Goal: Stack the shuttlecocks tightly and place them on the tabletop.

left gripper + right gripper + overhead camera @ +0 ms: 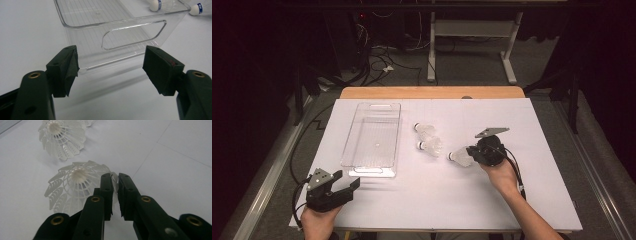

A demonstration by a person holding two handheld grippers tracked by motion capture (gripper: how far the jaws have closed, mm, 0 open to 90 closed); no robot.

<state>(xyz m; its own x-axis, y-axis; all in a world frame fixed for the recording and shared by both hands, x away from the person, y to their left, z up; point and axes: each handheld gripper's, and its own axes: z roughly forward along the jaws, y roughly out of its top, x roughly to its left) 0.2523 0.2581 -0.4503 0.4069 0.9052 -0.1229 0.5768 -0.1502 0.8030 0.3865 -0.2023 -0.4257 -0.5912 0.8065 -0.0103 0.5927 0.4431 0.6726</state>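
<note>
Three white shuttlecocks lie on the white table cover. One shuttlecock (459, 157) (72, 185) rests on its side at my right gripper (469, 151) (114, 178). The jaws there stand a narrow slit apart, with the rim of its skirt in the slit and the pads not pressing on it. A second shuttlecock (431, 146) (62, 137) lies just beyond, and the third shuttlecock (426, 130) farther back. My left gripper (348, 181) (111, 62) is open at the table's near left. It faces the handle end of an empty clear plastic tray (353, 135) (85, 35) without touching it.
The white cover (437, 200) lies over a wooden table whose back edge (432, 92) shows. Two blue-banded shuttlecock corks (156, 5) show past the tray's far corner. Cables and a table frame (472, 30) stand on the dark floor behind.
</note>
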